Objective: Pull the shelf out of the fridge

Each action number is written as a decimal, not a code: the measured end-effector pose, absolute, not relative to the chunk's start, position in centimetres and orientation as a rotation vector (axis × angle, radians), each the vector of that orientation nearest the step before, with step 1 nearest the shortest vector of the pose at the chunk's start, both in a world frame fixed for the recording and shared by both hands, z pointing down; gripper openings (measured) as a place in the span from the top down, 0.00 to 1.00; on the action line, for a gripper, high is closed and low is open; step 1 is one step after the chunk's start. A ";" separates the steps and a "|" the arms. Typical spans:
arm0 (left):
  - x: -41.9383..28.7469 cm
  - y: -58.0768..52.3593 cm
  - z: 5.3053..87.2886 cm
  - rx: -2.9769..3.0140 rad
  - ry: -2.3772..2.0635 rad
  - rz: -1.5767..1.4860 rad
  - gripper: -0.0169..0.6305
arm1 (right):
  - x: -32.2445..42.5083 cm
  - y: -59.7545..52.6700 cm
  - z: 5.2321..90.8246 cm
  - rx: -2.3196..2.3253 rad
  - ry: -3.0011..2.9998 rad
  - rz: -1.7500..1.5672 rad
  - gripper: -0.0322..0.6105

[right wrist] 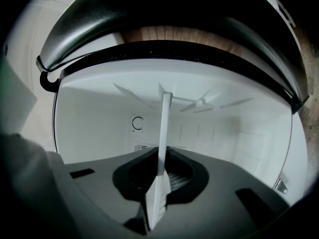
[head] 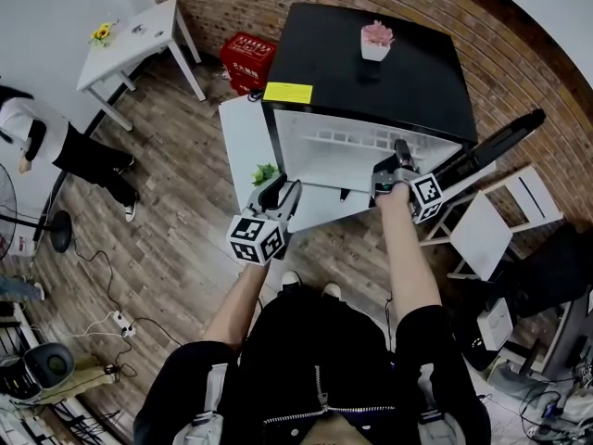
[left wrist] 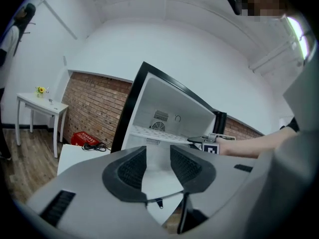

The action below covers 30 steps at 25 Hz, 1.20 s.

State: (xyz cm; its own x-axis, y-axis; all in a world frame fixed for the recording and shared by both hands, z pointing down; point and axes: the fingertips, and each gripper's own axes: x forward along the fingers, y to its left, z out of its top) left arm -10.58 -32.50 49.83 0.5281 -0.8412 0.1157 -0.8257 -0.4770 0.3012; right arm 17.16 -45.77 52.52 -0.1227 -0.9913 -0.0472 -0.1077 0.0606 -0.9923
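A black mini fridge [head: 371,72] stands open with its white inside facing me. The white wire shelf [head: 357,142] lies across the inside. My right gripper [head: 397,163] is at the shelf's front edge on the right. In the right gripper view the shelf [right wrist: 162,133] runs edge-on between the pads and the right gripper [right wrist: 160,171] is shut on it. My left gripper [head: 278,195] hangs in front of the open door [head: 243,142], apart from the shelf. In the left gripper view the left gripper [left wrist: 158,159] stands open and holds nothing; past it are the shelf [left wrist: 159,133] and the right gripper [left wrist: 209,144].
A pink potted plant [head: 375,43] sits on top of the fridge. A red crate [head: 246,60] and a white table [head: 139,40] stand at the back left by the brick wall. A white chair [head: 491,225] is at the right. A person [head: 56,146] stands at the left.
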 end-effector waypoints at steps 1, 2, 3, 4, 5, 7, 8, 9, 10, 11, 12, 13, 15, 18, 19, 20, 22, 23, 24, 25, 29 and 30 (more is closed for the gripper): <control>-10.3 -32.5 49.9 2.436 -1.368 -0.094 0.73 | 17.1 -45.8 52.5 -1.189 1.404 -1.208 0.92; -10.1 -32.5 49.9 2.419 -1.355 -0.121 0.70 | 17.1 -45.8 52.5 -1.189 1.404 -1.214 0.92; -10.0 -32.6 50.0 2.399 -1.342 -0.152 0.67 | 17.0 -45.9 52.5 -1.189 1.408 -1.217 0.92; -9.8 -32.7 50.0 2.372 -1.326 -0.190 0.65 | 17.0 -45.9 52.5 -1.189 1.412 -1.218 0.92; -9.6 -32.9 50.0 2.336 -1.305 -0.237 0.63 | 17.0 -45.9 52.5 -1.188 1.414 -1.218 0.92; -9.2 -33.3 50.3 2.247 -1.257 -0.348 0.63 | 17.0 -45.9 52.5 -1.185 1.416 -1.216 0.92; -9.1 -33.5 50.4 2.201 -1.234 -0.401 0.63 | 17.0 -45.8 52.4 -1.182 1.416 -1.216 0.92; -8.9 -33.8 50.5 2.158 -1.214 -0.447 0.63 | 17.0 -45.8 52.4 -1.180 1.416 -1.217 0.92; -8.7 -34.2 50.6 2.121 -1.196 -0.486 0.63 | 17.0 -45.8 52.4 -1.178 1.418 -1.219 0.92; -8.4 -34.5 50.6 2.088 -1.180 -0.519 0.63 | 17.0 -45.8 52.4 -1.176 1.420 -1.221 0.92; -8.2 -35.0 50.6 2.055 -1.163 -0.551 0.63 | 16.9 -45.8 52.4 -1.174 1.422 -1.224 0.92; -7.9 -35.4 50.6 2.021 -1.146 -0.581 0.63 | 16.9 -45.8 52.5 -1.171 1.425 -1.226 0.92; -7.3 -36.4 50.6 1.951 -1.108 -0.643 0.63 | 16.9 -45.8 52.6 -1.166 1.431 -1.232 0.92; -6.7 -38.1 50.8 1.852 -1.057 -0.732 0.63 | 16.9 -45.7 52.5 -1.154 1.436 -1.234 0.92; -6.6 -38.7 50.9 1.820 -1.047 -0.758 0.63 | 16.9 -45.7 52.6 -1.152 1.435 -1.237 0.92; -6.6 -39.2 51.0 1.787 -1.043 -0.784 0.63 | 16.8 -45.7 52.6 -1.151 1.435 -1.241 0.92; -6.8 -40.2 51.2 1.725 -1.041 -0.831 0.63 | 16.8 -45.7 52.5 -1.147 1.441 -1.237 0.92; -6.8 -40.5 51.3 1.702 -1.043 -0.850 0.63 | 16.9 -45.6 52.4 -1.145 1.444 -1.234 0.92; -6.7 -40.9 51.3 1.686 -1.044 -0.866 0.63 | 16.9 -45.6 52.4 -1.143 1.444 -1.233 0.92; -6.7 -41.2 51.3 1.675 -1.045 -0.880 0.63 | 17.0 -45.5 52.5 -1.143 1.444 -1.236 0.92; -6.5 -42.1 51.4 1.635 -1.034 -0.917 0.63 | 16.9 -45.2 52.6 -1.138 1.445 -1.252 0.92; -6.4 -42.3 51.4 1.626 -1.030 -0.922 0.63 | 16.8 -45.0 52.6 -1.137 1.448 -1.253 0.92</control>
State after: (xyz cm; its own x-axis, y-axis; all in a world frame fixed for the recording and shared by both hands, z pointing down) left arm -6.44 -42.33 51.40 0.3565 -0.9293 -0.0970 -0.1988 -0.1769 0.9640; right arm 16.84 -45.02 52.63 -0.1904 -0.9803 -0.0525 -0.0885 0.0703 -0.9936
